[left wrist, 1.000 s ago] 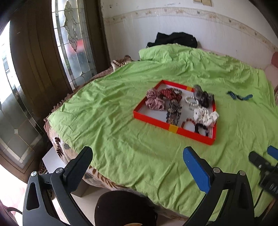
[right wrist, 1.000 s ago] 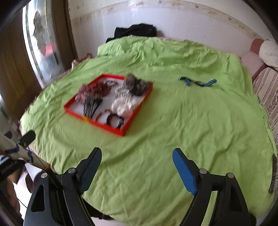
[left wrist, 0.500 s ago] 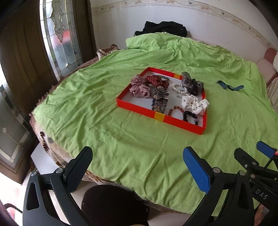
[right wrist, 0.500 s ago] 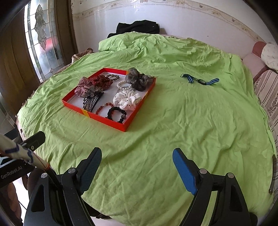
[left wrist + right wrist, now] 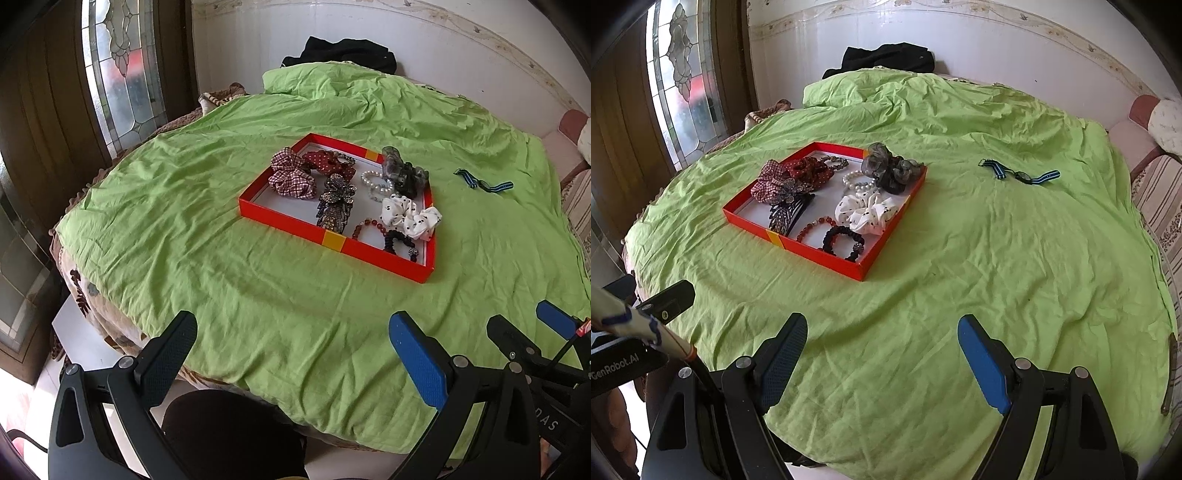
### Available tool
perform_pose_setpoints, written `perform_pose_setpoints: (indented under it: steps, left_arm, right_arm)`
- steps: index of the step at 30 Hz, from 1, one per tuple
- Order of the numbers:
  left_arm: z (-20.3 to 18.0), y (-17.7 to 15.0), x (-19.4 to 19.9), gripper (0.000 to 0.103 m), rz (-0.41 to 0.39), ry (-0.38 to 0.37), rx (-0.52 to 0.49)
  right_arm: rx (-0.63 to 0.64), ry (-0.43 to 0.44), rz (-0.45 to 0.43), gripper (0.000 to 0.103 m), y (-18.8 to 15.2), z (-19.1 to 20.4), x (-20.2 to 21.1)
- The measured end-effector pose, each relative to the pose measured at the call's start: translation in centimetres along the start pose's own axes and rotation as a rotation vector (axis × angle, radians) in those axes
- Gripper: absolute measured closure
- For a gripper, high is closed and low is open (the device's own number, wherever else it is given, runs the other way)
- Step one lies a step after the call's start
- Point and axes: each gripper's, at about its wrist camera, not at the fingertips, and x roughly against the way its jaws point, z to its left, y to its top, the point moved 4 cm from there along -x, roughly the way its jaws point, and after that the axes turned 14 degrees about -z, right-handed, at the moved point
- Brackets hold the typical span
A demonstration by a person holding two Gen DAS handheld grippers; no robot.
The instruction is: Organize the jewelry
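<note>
**Ana:** Trouble, if any comes, starts with that striped band [image 5: 1019,174]. It lies alone on the green sheet [image 5: 979,258], well apart from the red tray [image 5: 820,251] where everything else already sits.

**Ben:** So that's the one piece left out, I'd guess. Neither tool has anything. The left gripper [image 5: 291,354] hangs over the near edge of the bed with its jaws spread wide and nothing between them, and the right gripper [image 5: 882,354] is the same, wide apart and empty.

**Ana:** The sheet is the snag. It's loose and rumpled, and the band is thin and flat against it. Pinch down there and you could catch a fold of cloth with the strap, then drag the bedding up as you lift.

**Ben:** And a tug on the sheet could shift the tray. It's crowded too: the white dotted scrunchie [image 5: 866,212] and the grey scrunchie [image 5: 890,166] reach the far rim, so a nudge might tip one out.

**Ana:** The beaded pieces worry me more. The red bead bracelet [image 5: 814,227] and the black bracelet [image 5: 844,242] lie close to the near wall, and the pearl bracelet [image 5: 857,181] is tucked beside the scrunchies. Drop the band carelessly and it tangles.

**Ben:** There's bare tray floor near the left corner, by the rhinestone hair clip [image 5: 788,208]. I'd aim there.

**Ana:** The two tools are also close together down here; reaching across could knock them.
</note>
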Motion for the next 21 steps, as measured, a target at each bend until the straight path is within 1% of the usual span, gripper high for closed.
perform_pose_setpoints:
  steps: [6,9,17,21]
  left_arm:
    - [1.0,0.0,-0.7,0.000,0.013,0.003,0.030]
    - [1.5,-0.1,-1.0,0.000,0.024,0.008,0.044]
    - [2.7,-0.3,-0.9,0.000,0.022,0.019,0.072]
    - [3.3,-0.2,-1.0,0.000,0.022,0.042,0.070]
  right_arm:
    - [0.005,0.000,-0.007,0.016,0.1,0.3,-0.2]
    - [0.008,0.001,0.003,0.016,0.1,0.5,-0.3]
    - [0.031,0.006,-0.003,0.016,0.1,1.4,-0.1]
    - [0.029,0.025,0.021,0.016,-0.3,1.8,-0.5]
